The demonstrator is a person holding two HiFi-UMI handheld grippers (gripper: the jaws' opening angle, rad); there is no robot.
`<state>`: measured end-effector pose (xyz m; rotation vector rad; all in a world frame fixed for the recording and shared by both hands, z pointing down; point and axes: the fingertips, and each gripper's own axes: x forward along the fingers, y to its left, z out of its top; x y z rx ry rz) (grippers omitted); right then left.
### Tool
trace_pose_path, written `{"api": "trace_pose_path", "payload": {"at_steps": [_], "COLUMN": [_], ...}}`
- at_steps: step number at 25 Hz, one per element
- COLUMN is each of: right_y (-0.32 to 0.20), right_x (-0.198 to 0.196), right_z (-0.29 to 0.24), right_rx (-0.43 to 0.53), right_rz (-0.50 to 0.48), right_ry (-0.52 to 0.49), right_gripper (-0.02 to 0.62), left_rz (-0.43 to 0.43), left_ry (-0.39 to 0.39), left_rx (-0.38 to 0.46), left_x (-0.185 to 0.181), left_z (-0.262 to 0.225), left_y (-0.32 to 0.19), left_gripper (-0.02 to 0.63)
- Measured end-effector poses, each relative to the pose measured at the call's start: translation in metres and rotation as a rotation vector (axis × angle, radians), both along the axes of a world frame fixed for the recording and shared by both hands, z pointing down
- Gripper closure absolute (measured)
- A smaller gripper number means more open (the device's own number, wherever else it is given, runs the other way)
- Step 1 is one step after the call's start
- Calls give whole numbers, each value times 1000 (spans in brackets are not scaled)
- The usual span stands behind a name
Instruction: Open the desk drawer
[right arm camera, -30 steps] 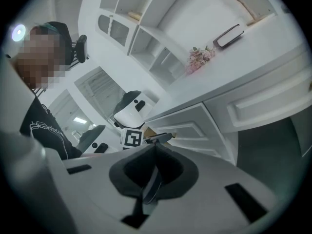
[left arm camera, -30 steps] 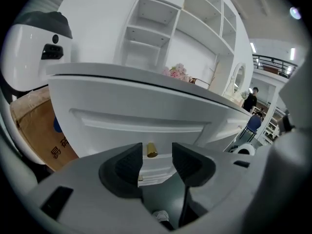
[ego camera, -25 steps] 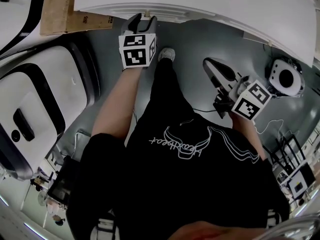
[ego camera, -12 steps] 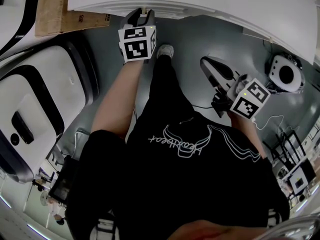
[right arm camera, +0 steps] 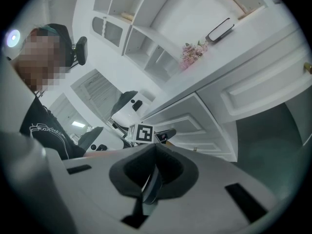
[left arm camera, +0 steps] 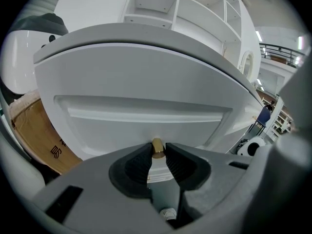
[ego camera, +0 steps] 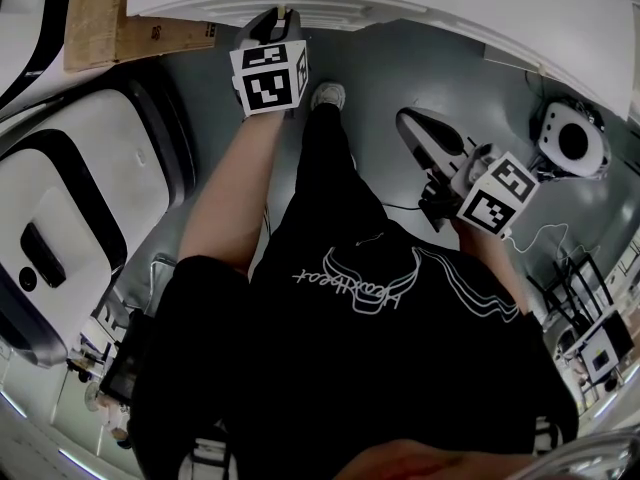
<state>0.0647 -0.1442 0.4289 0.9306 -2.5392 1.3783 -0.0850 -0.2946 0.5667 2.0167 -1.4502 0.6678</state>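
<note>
The white desk drawer front (left arm camera: pixel 146 121) fills the left gripper view, its small brass knob (left arm camera: pixel 157 147) sticking out at the lower middle. My left gripper (left arm camera: pixel 157 152) has the knob between its dark pads, and the jaws are closing onto it, both pads touching its sides. From the head view, the left gripper (ego camera: pixel 278 20) reaches up to the drawer edge (ego camera: pixel 330 13). My right gripper (ego camera: pixel 425 138) hangs out to the right over the grey floor, away from the desk. Seen from its own camera, the right gripper (right arm camera: pixel 156 147) is shut with nothing in it.
A cardboard box (ego camera: pixel 95 13) leans by the desk at the left. A large white and black machine (ego camera: pixel 60 218) stands at the left and a round white device (ego camera: pixel 572 143) at the right. The person's shoe (ego camera: pixel 328 96) is below the drawer. Shelves with flowers (right arm camera: pixel 192 52) stand over the desk.
The left gripper's jaws have drawn in around the knob, and the gripper sits a little closer to the drawer. The right gripper has stayed where it was.
</note>
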Motion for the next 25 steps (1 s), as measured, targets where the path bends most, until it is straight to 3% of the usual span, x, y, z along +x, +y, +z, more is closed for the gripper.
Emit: {"api": "trace_pose_path", "payload": {"at_steps": [25], "right_y": [37], "right_x": [9], "right_z": [1], "right_rx": [-2], "right_rz": [19], "right_ry": [3], "right_gripper": [591], "left_rz": [6], "left_ry": [18], "left_rx": [13], "left_x": [-4], "left_z": [-2], "left_y": [13], "left_gripper": [515]}}
